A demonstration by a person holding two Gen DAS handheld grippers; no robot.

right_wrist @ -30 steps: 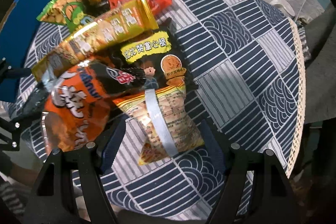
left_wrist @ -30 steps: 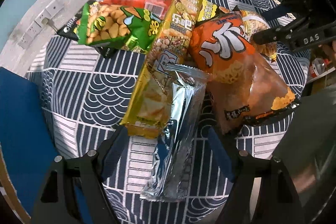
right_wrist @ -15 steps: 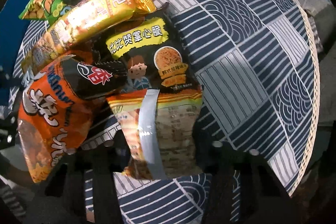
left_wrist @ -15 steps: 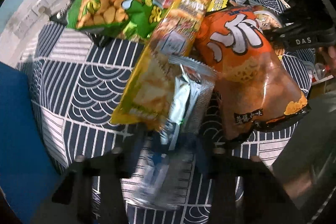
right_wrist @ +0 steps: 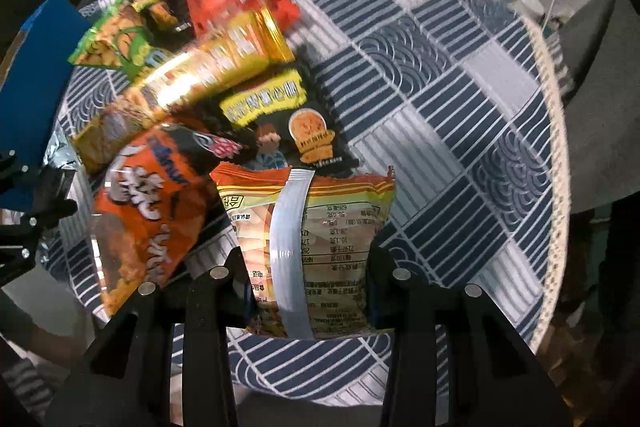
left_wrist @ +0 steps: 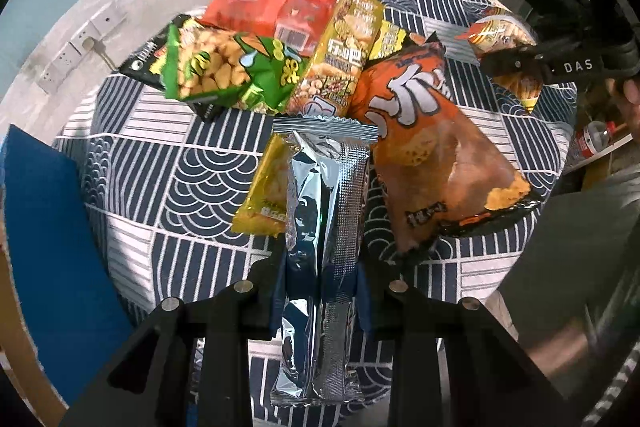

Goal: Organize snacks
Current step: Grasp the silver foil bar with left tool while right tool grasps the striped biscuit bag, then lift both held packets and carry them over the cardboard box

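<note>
In the left wrist view my left gripper [left_wrist: 322,291] is shut on a long silver foil packet [left_wrist: 324,207], held near its lower half and raised off the patterned tablecloth [left_wrist: 160,167]. In the right wrist view my right gripper [right_wrist: 310,291] has its jaws closing on a yellow-orange snack bag [right_wrist: 332,227] with a silver back seam; both pads press its sides. That same gripper [left_wrist: 516,63] and bag [left_wrist: 500,31] show at the left view's upper right. A pile remains: an orange bag [left_wrist: 432,155], a long gold packet [left_wrist: 340,59], a green peanut bag [left_wrist: 216,75], a red bag [left_wrist: 260,7] and a black bag [right_wrist: 288,123].
The round table has a fringed cloth edge [right_wrist: 556,115] on the right with bare cloth [right_wrist: 460,107] beside the pile. A blue flat object [left_wrist: 40,227] lies past the table's left edge. Wall sockets [left_wrist: 80,47] sit on the white wall behind.
Both grippers went from open around their packets to shut on them. The silver packet and the yellow-orange bag have each lifted slightly with the grippers.
</note>
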